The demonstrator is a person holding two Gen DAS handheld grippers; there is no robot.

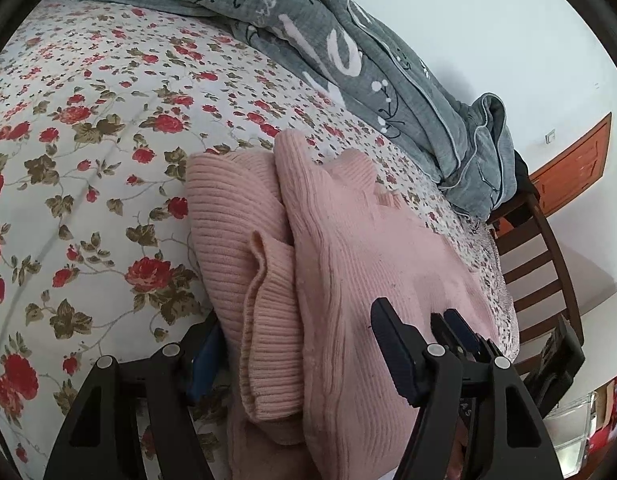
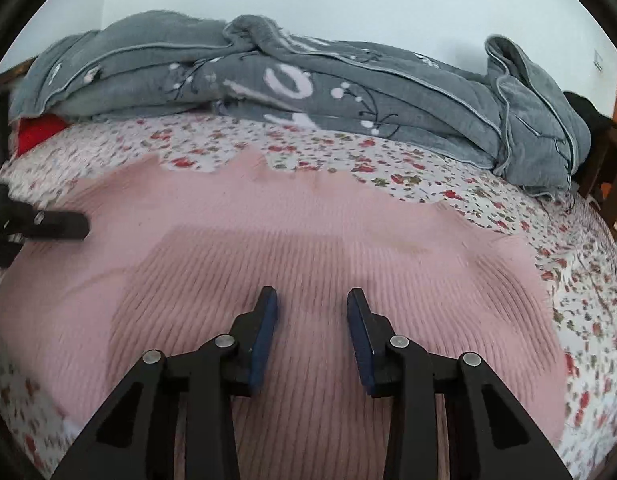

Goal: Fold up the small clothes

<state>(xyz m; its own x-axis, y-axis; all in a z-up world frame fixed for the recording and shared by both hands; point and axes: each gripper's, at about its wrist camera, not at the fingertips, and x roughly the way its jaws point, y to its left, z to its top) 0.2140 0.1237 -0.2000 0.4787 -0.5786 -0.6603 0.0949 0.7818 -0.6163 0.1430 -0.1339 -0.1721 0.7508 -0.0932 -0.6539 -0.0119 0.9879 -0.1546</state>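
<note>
sweater (image 2: 292,240): pink ribbed knit, lying on the bed (image 1: 88,128), spread wide across the floral sheet. Flat body gives a clean base to fold on.
sleeve (image 1: 264,320): in the left view a ribbed sleeve or side panel is doubled over the body, cuff end toward the camera. Looks like a first fold laid in to narrow the piece.
left claw (image 1: 296,356): spread wide, straddling the folded sleeve; left finger on the sheet side, right finger over the body. Nothing pinched. Placement reads as ready to clamp or press the folded edge. The right view shows one black finger of it at the sweater's left edge.
right claw (image 2: 310,332): spread, blue pads apart, low over the near middle of the body, gripping nothing. Can't tell if the tips touch the knit. Likely there to hold the body down or smooth it while the other side works.
quilt (image 2: 348,88): grey, bunched along the far side of the bed, apart from the sweater. Kept out of the fold area.
chair (image 1: 536,272): dark wood, past the bed's end.
progress: early, my read; one side in, rest unfolded.
risk: loose knit may slide on the sheet if pulled one-sided.
</note>
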